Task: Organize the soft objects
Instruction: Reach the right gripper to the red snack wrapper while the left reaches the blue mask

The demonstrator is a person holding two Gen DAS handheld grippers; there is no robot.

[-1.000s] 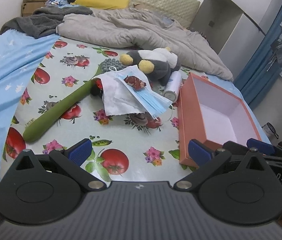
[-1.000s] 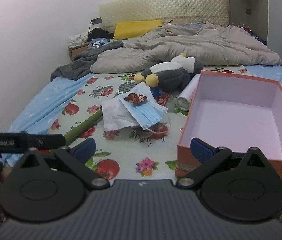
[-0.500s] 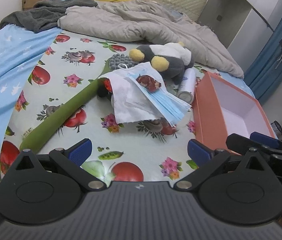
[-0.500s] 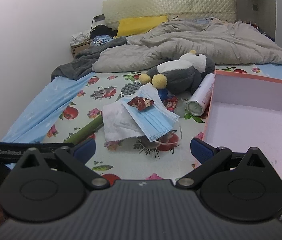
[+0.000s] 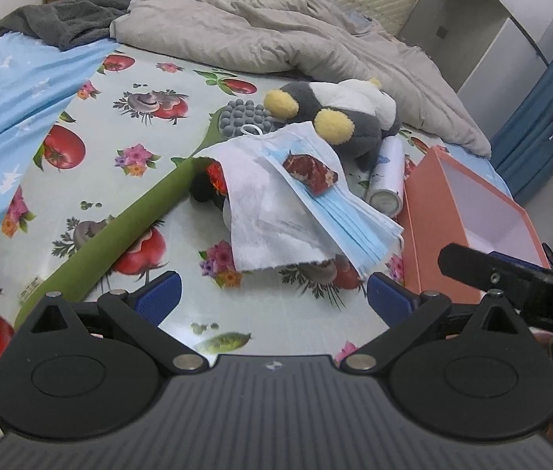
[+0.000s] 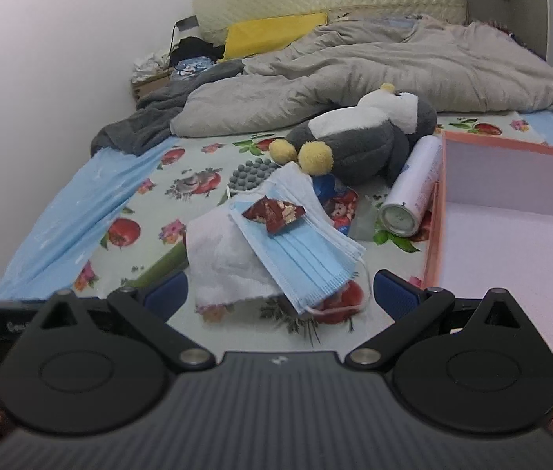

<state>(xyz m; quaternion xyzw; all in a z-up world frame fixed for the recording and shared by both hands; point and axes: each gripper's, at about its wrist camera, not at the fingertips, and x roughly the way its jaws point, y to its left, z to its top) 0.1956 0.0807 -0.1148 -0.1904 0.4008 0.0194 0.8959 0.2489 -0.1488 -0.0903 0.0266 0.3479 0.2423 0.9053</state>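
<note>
A pile lies on the fruit-print cloth: a white cloth (image 5: 264, 211) (image 6: 229, 258), a blue face mask (image 5: 343, 211) (image 6: 300, 250) on top of it, and a small red patterned pouch (image 5: 309, 170) (image 6: 274, 211) on the mask. Behind the pile lies a grey and white plush penguin (image 5: 350, 113) (image 6: 362, 137). An empty orange box (image 5: 468, 211) (image 6: 511, 235) stands to the right. My left gripper (image 5: 272, 293) is open just short of the pile. My right gripper (image 6: 280, 291) is open, its fingers either side of the mask's near edge.
A long green massage stick (image 5: 135, 219) with a grey knobbed head (image 5: 243, 117) lies left of the pile. A white spray can (image 5: 386, 180) (image 6: 413, 192) rests between the penguin and the box. A beige duvet (image 6: 354, 70) and a grey blanket (image 5: 80, 11) are heaped at the back.
Both grippers have moved forward toward the pile, which now looks larger and nearer. Both stay open. Nothing on the bed has shifted.
</note>
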